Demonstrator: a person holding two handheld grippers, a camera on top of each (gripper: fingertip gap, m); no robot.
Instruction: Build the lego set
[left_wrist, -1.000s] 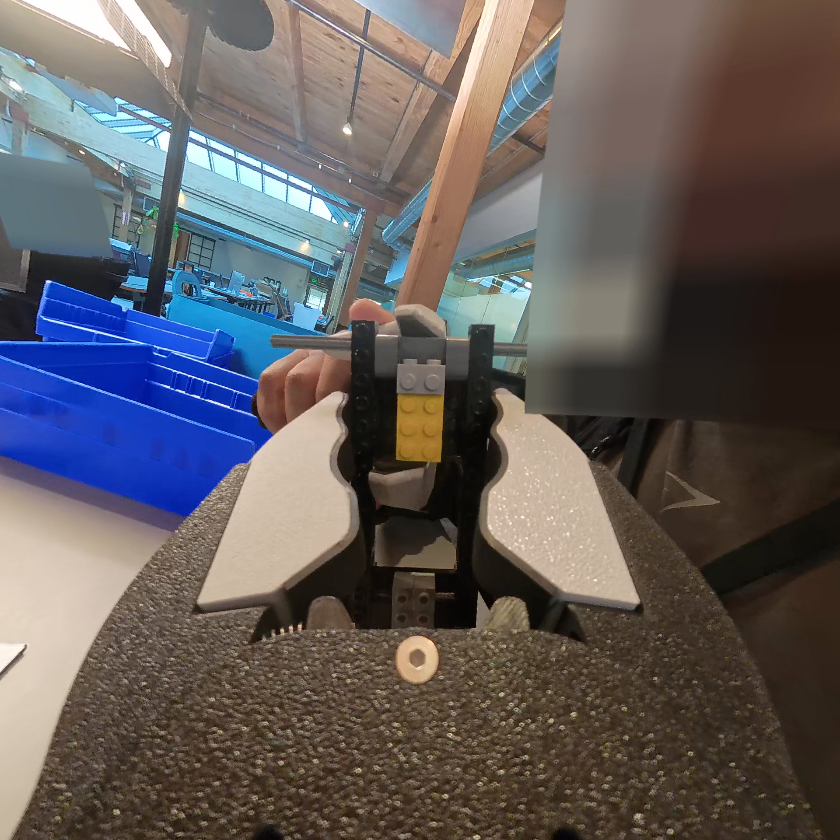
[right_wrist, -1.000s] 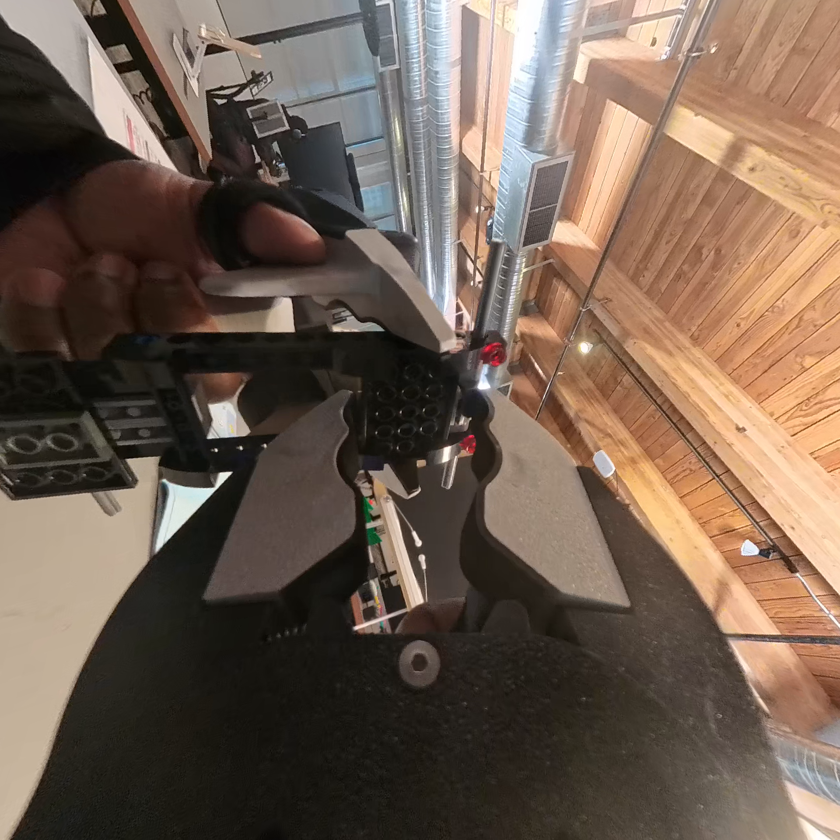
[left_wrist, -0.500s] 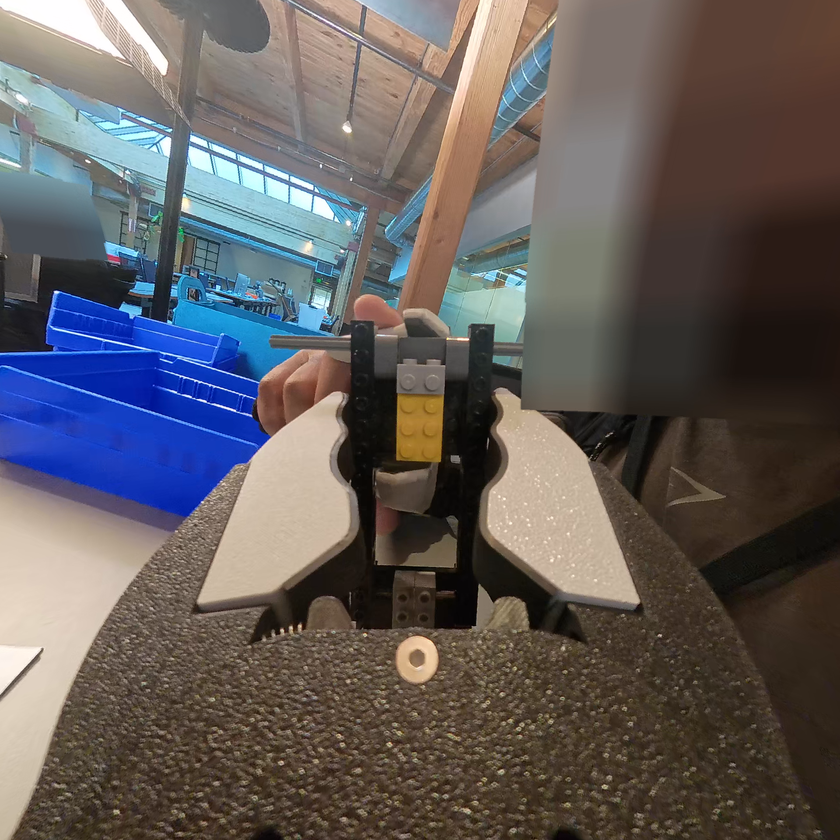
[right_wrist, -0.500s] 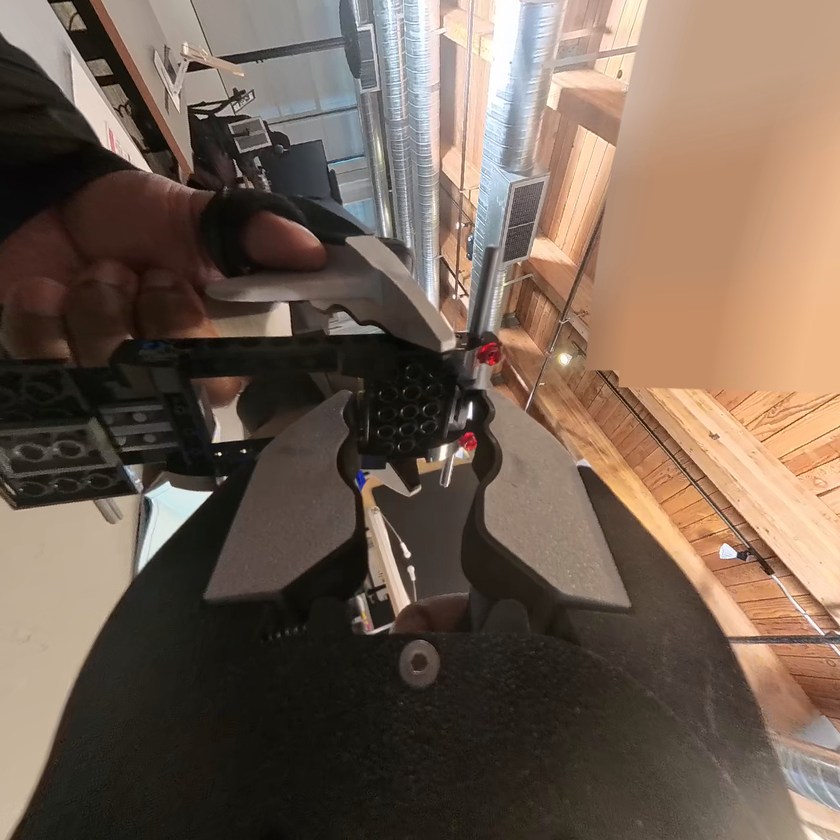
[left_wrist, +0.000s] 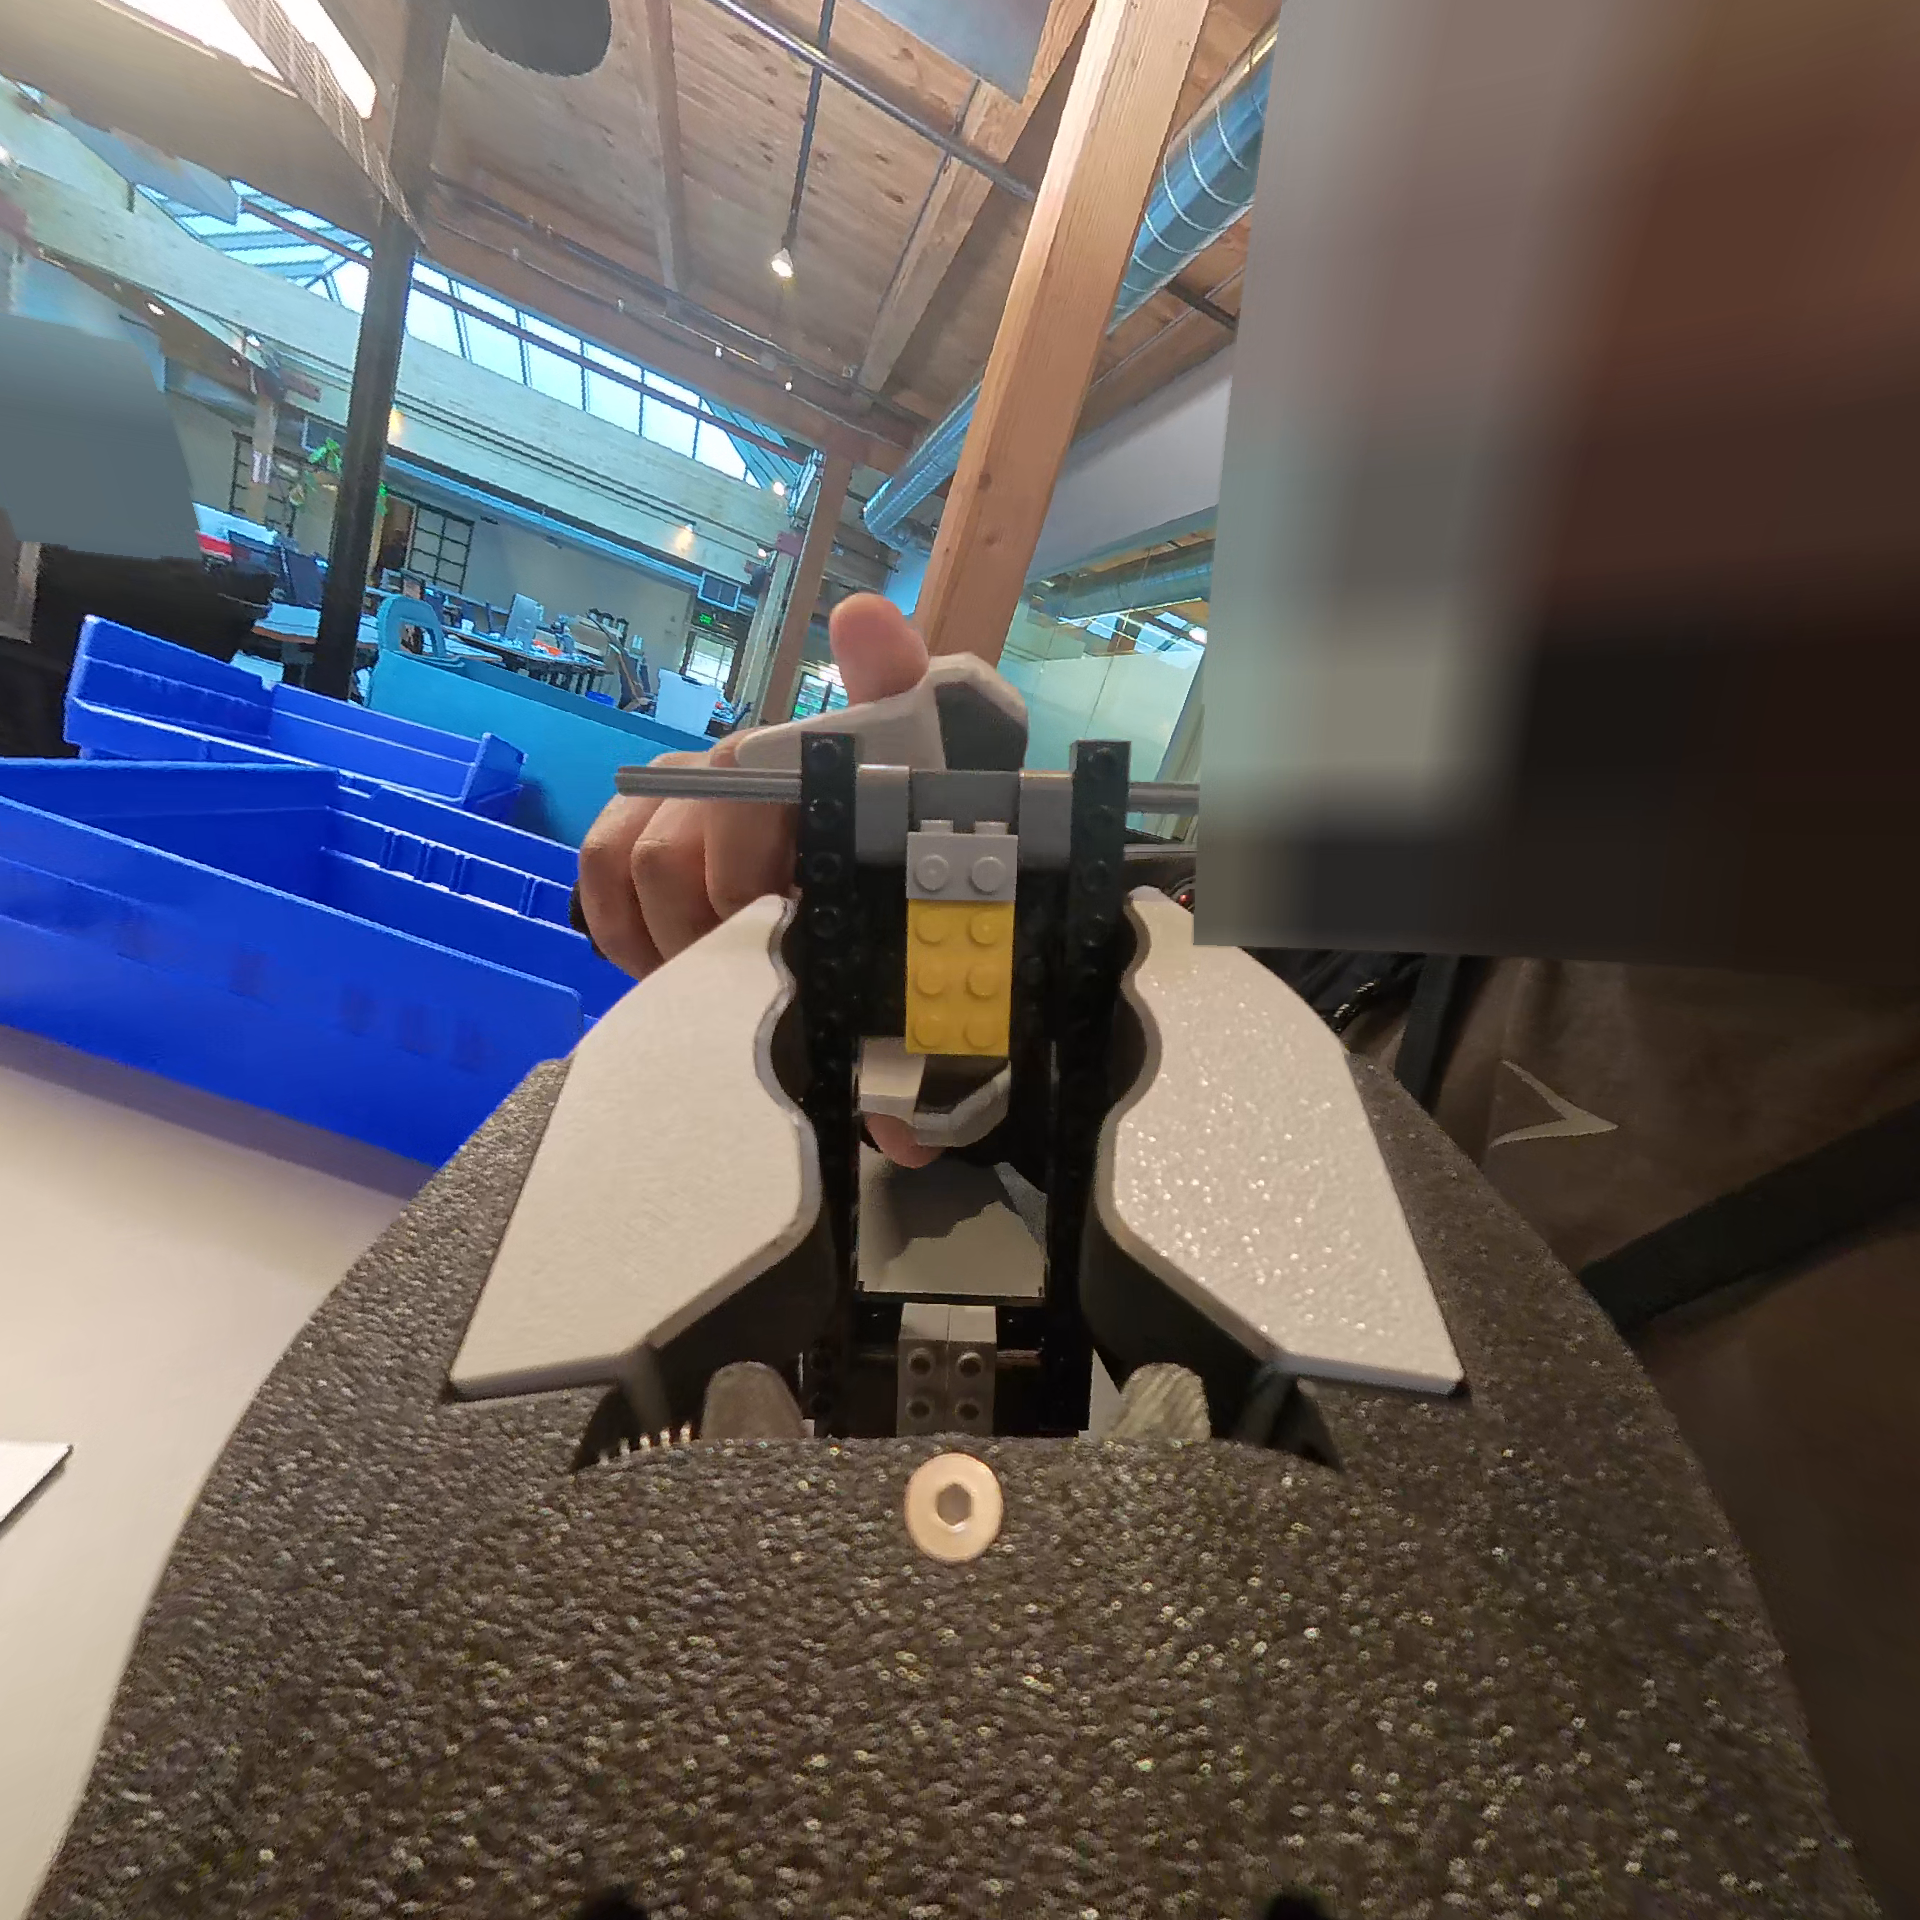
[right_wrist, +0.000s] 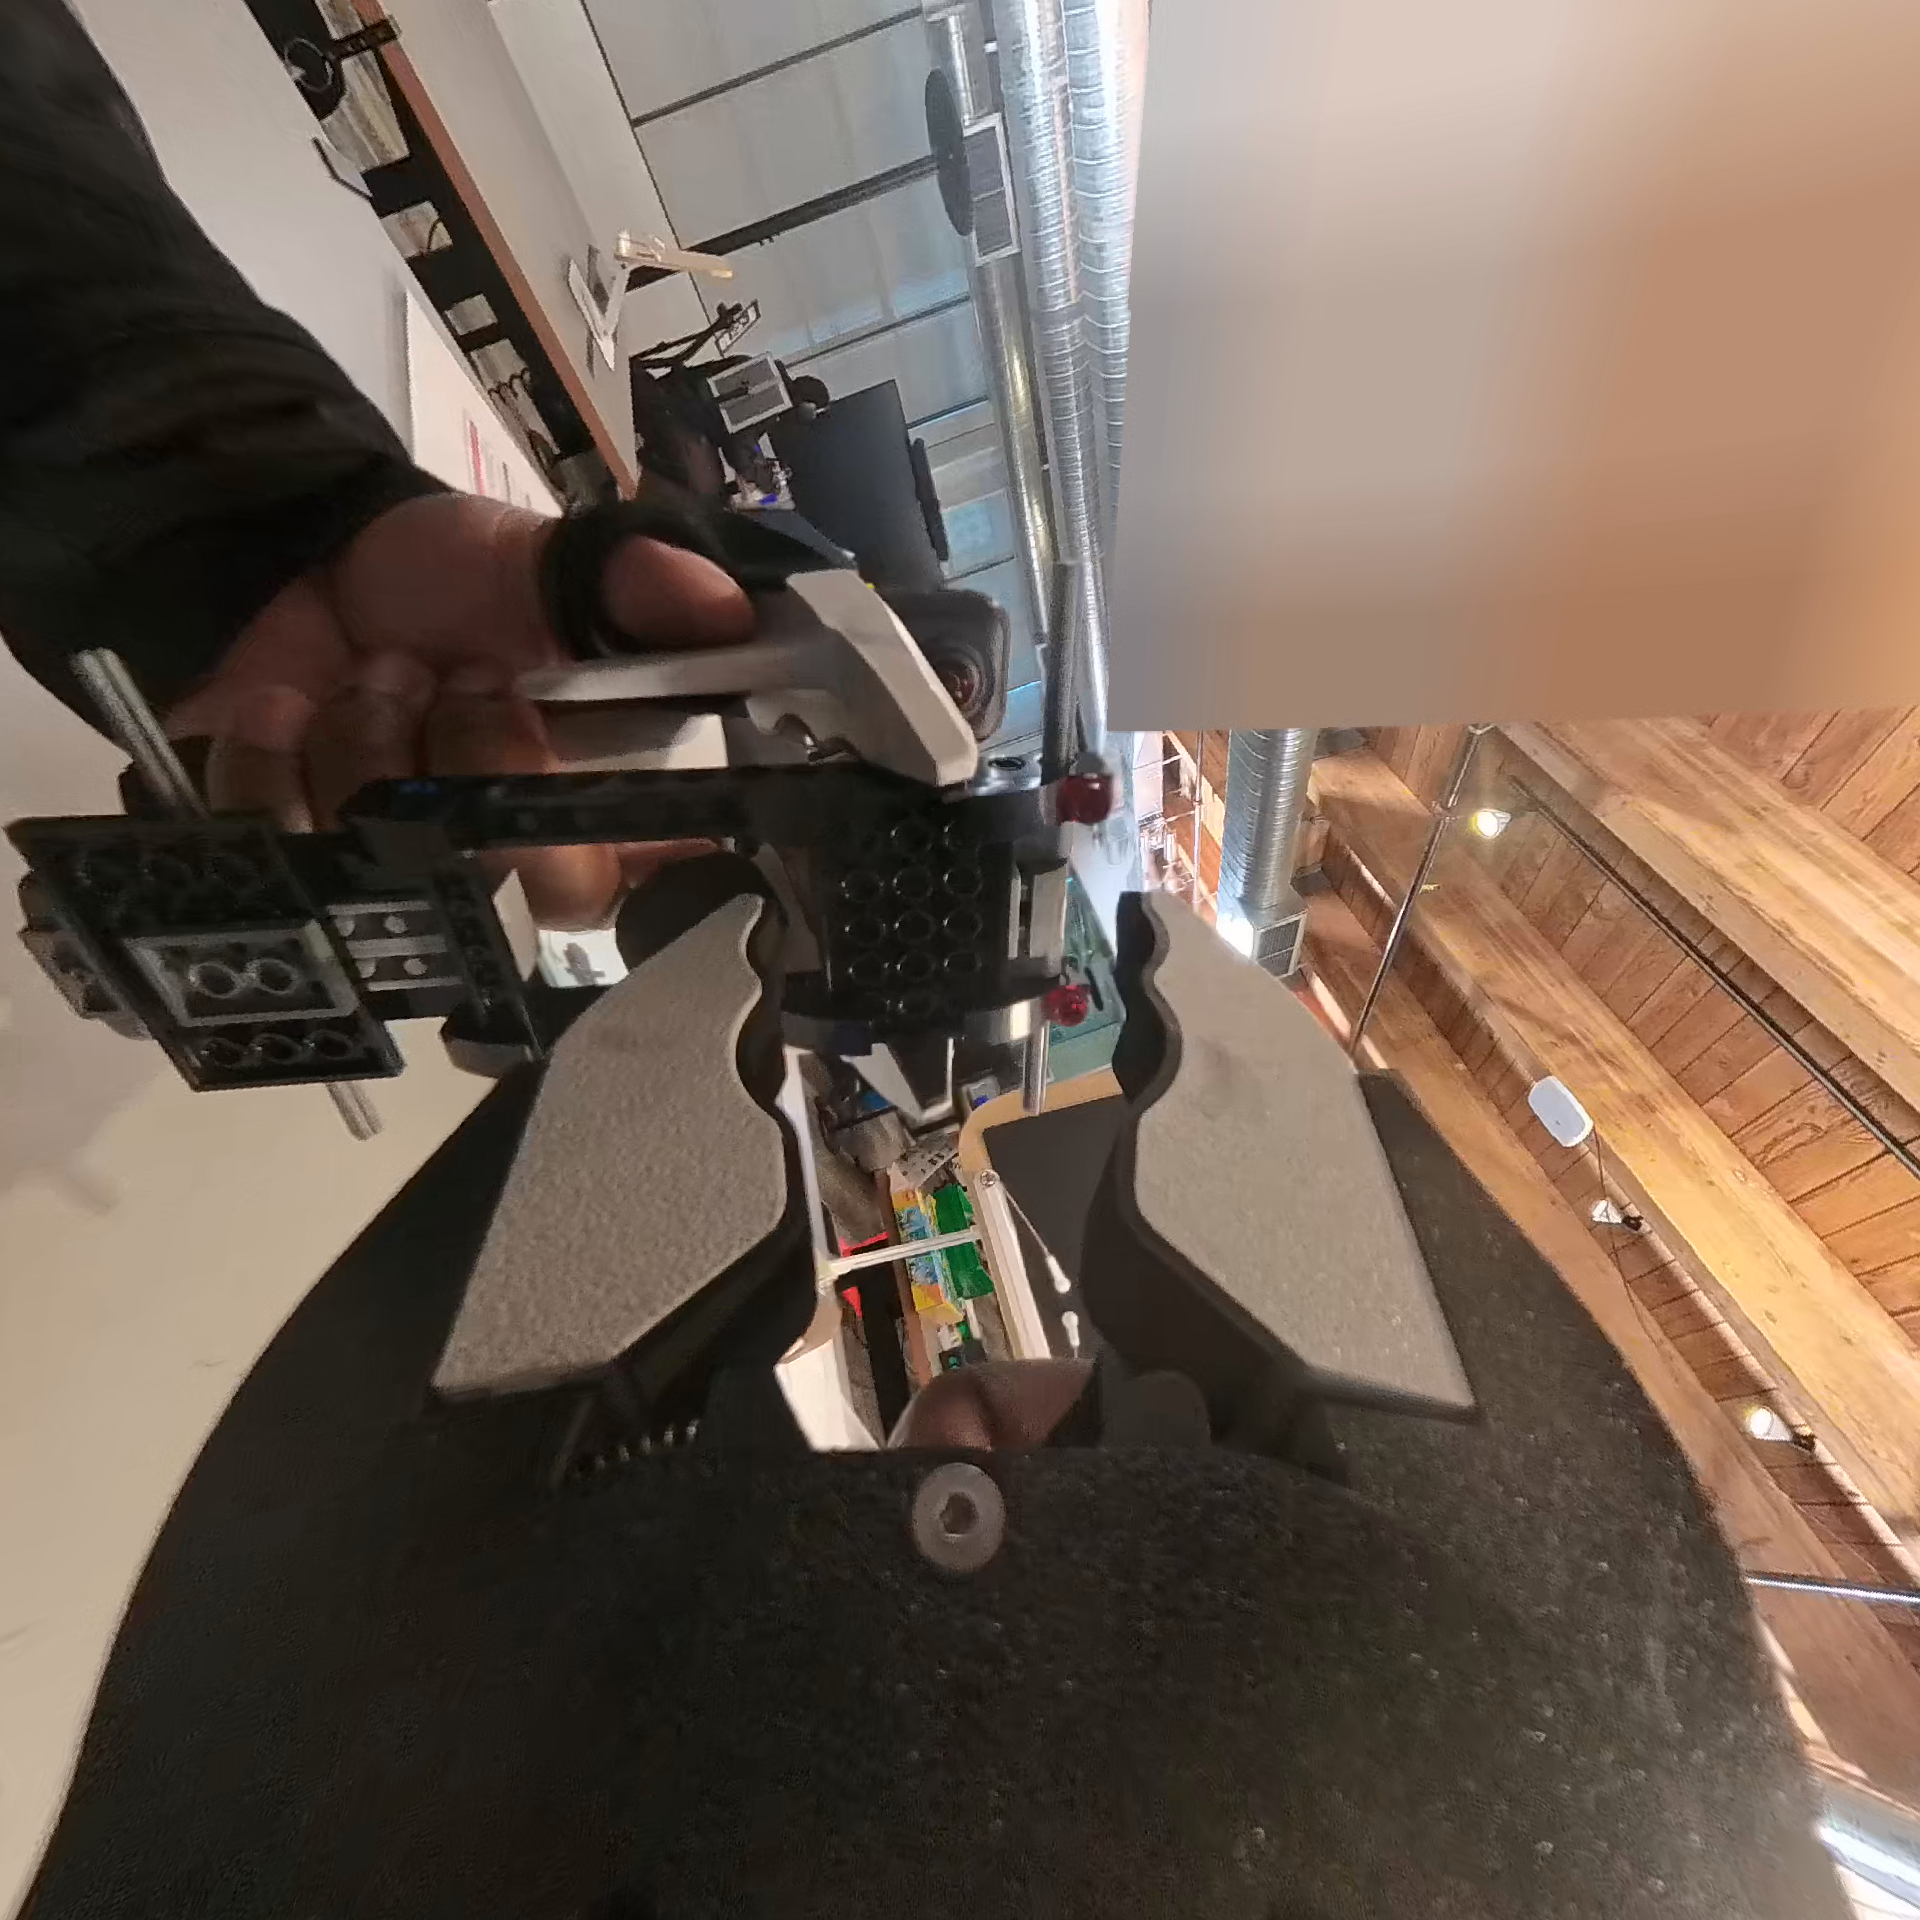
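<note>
In the left wrist view, stacked blue bins (left_wrist: 260, 883) lie well off to the left of the fingers, on a pale table (left_wrist: 156, 1247). The left gripper (left_wrist: 956, 935) is clenched on a brick model (left_wrist: 828, 935). Its two black beams stand upright between the fingers (left_wrist: 665, 1122), and each pad presses against the outer face of one beam. Between the beams, level with the fingertips, sits a yellow brick (left_wrist: 956, 977) with a small grey brick (left_wrist: 961, 862) just above it. A grey axle (left_wrist: 707, 784) crosses the beam tops beyond the tips. Behind the model a hand (left_wrist: 665, 873) holds the other gripper.

In the right wrist view, the far end of the same model (right_wrist: 229, 956) juts out left of the fingers. Its black studded plate (right_wrist: 914, 914) stands between the fingertips of the right gripper (right_wrist: 945, 935). These fingers are released: open space shows between the right-hand pad (right_wrist: 1153, 997) and the plate's edge with its red pins (right_wrist: 1086, 798), and the left-hand pad does not press on the plate either.
</note>
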